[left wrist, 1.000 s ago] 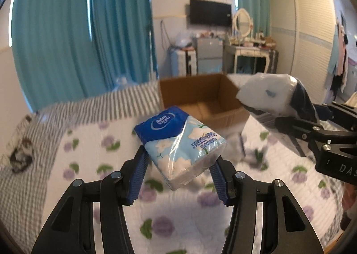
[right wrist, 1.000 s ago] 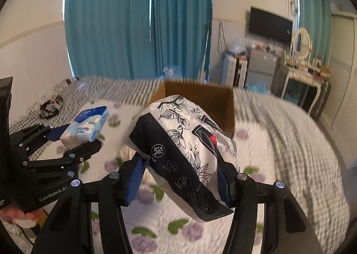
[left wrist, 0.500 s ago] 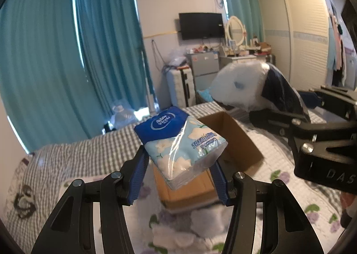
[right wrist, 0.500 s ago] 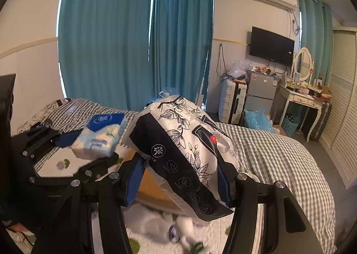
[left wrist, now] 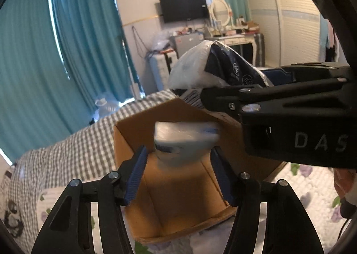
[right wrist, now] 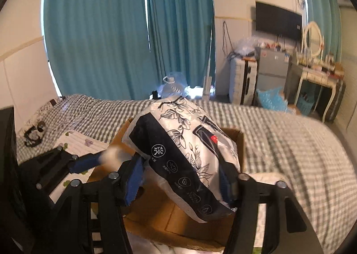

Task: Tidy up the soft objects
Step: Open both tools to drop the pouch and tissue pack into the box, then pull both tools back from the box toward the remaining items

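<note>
An open cardboard box (left wrist: 133, 140) stands on the bed, also in the right wrist view (right wrist: 174, 220). My left gripper (left wrist: 178, 171) is open above the box. The blue-and-white tissue pack (left wrist: 185, 140) is blurred in mid-air between its fingers, over the box opening, touching neither pad. My right gripper (right wrist: 180, 178) is shut on a black-and-white flowered soft pack (right wrist: 185, 160) held above the box; this pack and gripper show at the right of the left wrist view (left wrist: 212, 70).
The bed has a grey checked cover (right wrist: 290, 142) and a flowered quilt (left wrist: 312, 187). Teal curtains (right wrist: 125, 30), a small fridge (right wrist: 272, 70) and a dressing table (right wrist: 316, 75) stand beyond. A dark item (right wrist: 33, 135) lies at the bed's left.
Both grippers moved over the box. The left gripper opened and let go of the tissue pack, which is dropping toward the box. The right gripper still holds its pack.
</note>
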Motion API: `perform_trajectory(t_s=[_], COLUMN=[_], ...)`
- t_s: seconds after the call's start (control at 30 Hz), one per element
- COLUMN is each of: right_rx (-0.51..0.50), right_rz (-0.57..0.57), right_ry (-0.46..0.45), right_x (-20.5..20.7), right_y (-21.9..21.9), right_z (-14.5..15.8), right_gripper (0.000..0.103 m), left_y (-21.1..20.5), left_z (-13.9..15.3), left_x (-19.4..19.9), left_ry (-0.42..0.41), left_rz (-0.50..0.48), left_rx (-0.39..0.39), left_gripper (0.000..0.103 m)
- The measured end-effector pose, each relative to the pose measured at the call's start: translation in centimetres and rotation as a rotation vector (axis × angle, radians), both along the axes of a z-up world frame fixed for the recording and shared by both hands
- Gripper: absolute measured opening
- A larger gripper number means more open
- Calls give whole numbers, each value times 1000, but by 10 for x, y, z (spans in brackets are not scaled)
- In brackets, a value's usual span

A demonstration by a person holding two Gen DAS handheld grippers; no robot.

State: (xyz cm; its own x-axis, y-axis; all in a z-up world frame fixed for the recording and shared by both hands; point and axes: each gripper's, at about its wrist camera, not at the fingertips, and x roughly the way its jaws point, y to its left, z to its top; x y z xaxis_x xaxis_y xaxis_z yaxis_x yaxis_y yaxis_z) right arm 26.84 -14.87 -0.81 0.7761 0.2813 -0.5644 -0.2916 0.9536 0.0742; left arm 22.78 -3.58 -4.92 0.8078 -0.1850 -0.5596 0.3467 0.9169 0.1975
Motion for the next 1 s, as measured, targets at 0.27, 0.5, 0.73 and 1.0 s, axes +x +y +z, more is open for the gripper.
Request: perform_trajectory(t_s=[0.27,0.5,0.73,1.0], right_rx=[85,57,-36,-53], right_rz=[-68,-87,-74,-73], right_ry=[5,-82,-187,-226], right_x=[-11,-57,-138,-220], right_y=[-28,-40,-38,-49], right_z=[5,70,146,187], right_gripper=[77,77,79,100], left_y=[7,13,23,31], left_z=[15,77,156,189], left_x=[-2,-49,-127,-204], left_ry=[26,-72,-226,-289], left_rz=[65,98,122,154], left_rx=[-83,-94,-150,-213], left_gripper=[61,61,88,88])
